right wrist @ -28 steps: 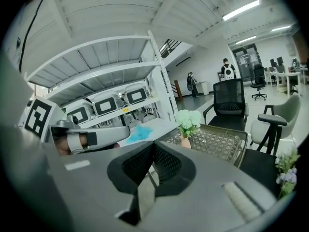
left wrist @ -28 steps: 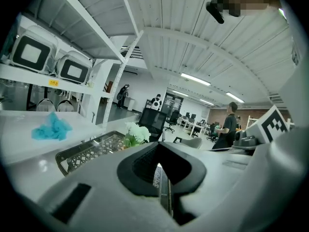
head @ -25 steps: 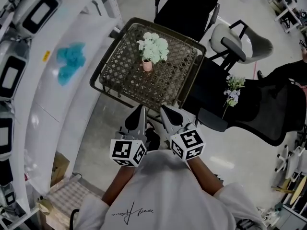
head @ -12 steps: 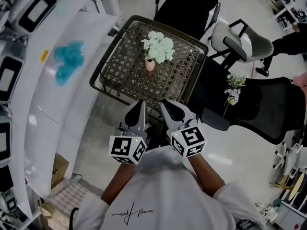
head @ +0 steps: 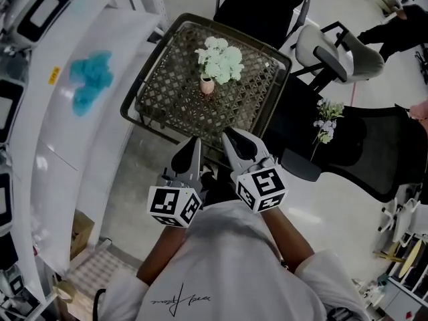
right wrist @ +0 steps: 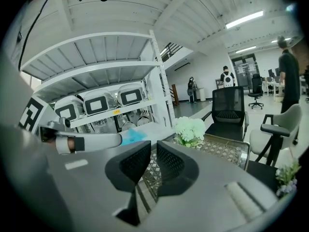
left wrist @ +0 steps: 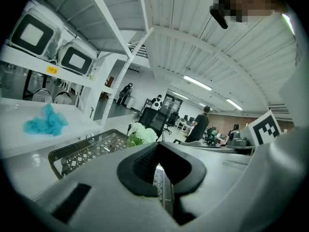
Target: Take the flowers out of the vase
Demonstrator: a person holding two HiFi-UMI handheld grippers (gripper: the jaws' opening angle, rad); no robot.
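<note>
White flowers [head: 221,60] stand upright in a small pink vase [head: 206,85] on a dark lattice-top table [head: 144,85]. Both grippers hover side by side short of the table's near edge, well apart from the vase. My left gripper [head: 192,151] is shut with nothing in it; in the left gripper view its pads [left wrist: 157,164] meet, with the flowers [left wrist: 142,133] far ahead. My right gripper [head: 233,140] has its jaws opening, a narrow gap [right wrist: 153,153] between the pads and nothing in it. The flowers [right wrist: 189,128] show beyond its tips.
A loose flower sprig [head: 326,127] lies on a black chair seat at right. A black office chair [head: 261,5] and a grey one [head: 334,49] stand behind the table. A teal cloth [head: 90,80] lies on the white counter at left, under shelves of machines.
Both grippers have edged forward toward the table. The right gripper's jaws have parted a little. A person at the far upper right has walked on.
</note>
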